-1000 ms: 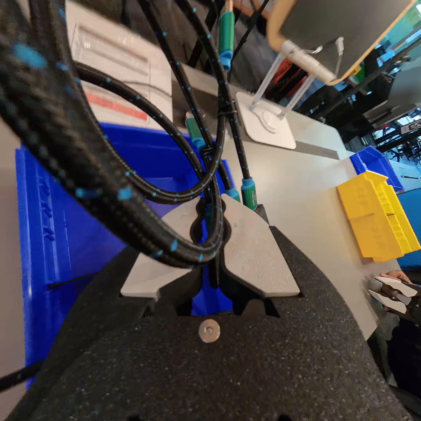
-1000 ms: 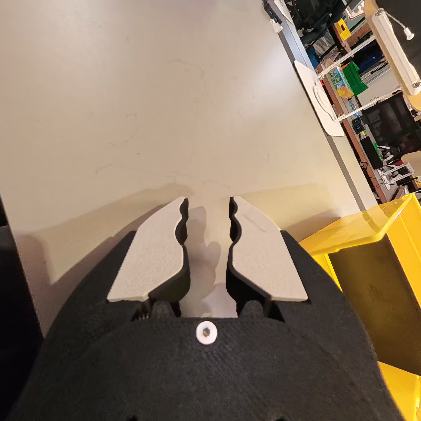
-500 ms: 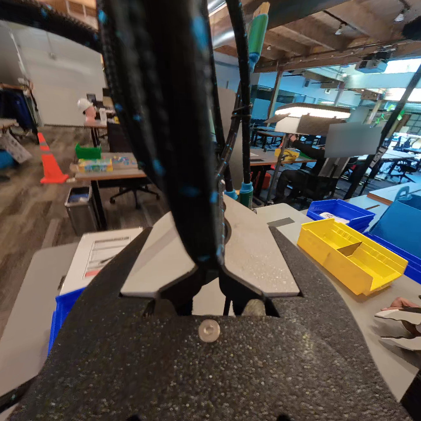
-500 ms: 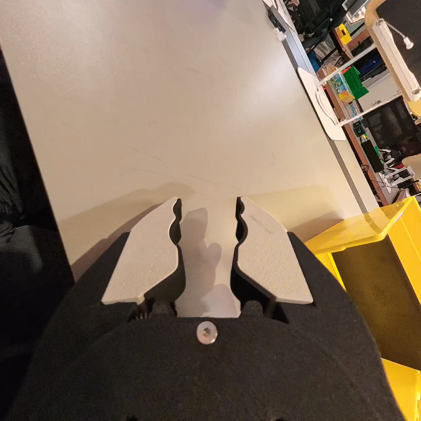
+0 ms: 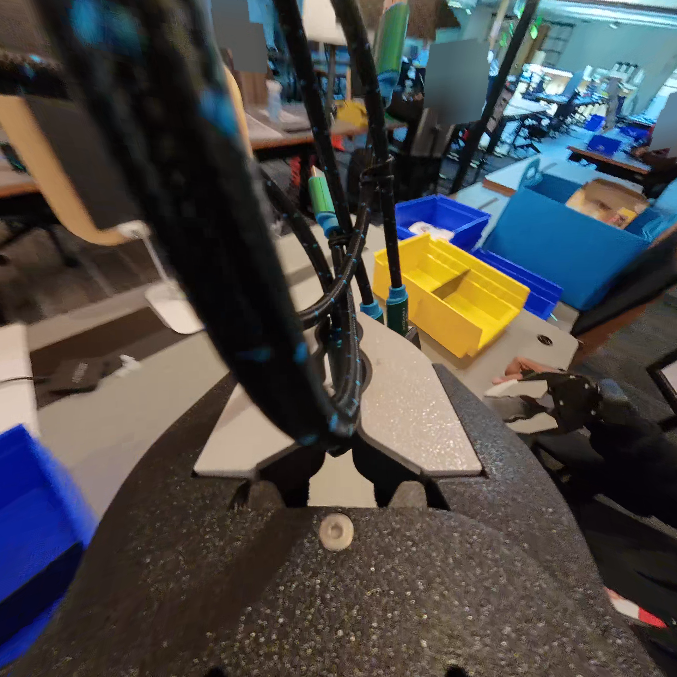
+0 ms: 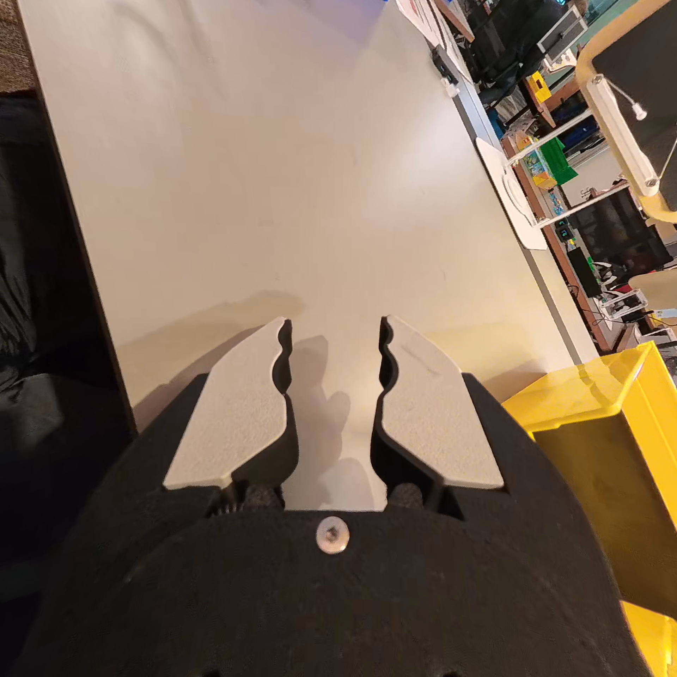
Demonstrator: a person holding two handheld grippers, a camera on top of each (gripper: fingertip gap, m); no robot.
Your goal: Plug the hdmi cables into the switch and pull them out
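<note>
My left gripper (image 5: 340,326) is shut on a bundle of black braided HDMI cables (image 5: 219,219) with blue flecks, held up above the grey table (image 5: 121,414). Loops hang in front of the camera and hide most of the left finger. Green plugs (image 5: 320,198) dangle from the bundle, and two more (image 5: 397,307) hang just past the fingertips. A small black box, likely the switch (image 5: 78,373), lies on a dark mat at the left. My right gripper (image 6: 335,326) is open and empty over bare table near the front edge. It also shows in the left wrist view (image 5: 513,406).
A yellow bin (image 5: 450,296) stands right of the cables, close to my right gripper (image 6: 604,421). Blue bins (image 5: 439,216) stand behind it and another blue bin (image 5: 33,513) sits at the near left. A lamp's white base (image 5: 172,307) stands at the table's back. The grippers' ends are close to 45 centimeters from one another.
My left gripper has lifted the cable bundle out of the blue bin and swung right over the table. My right gripper has opened a little wider and barely moved.
</note>
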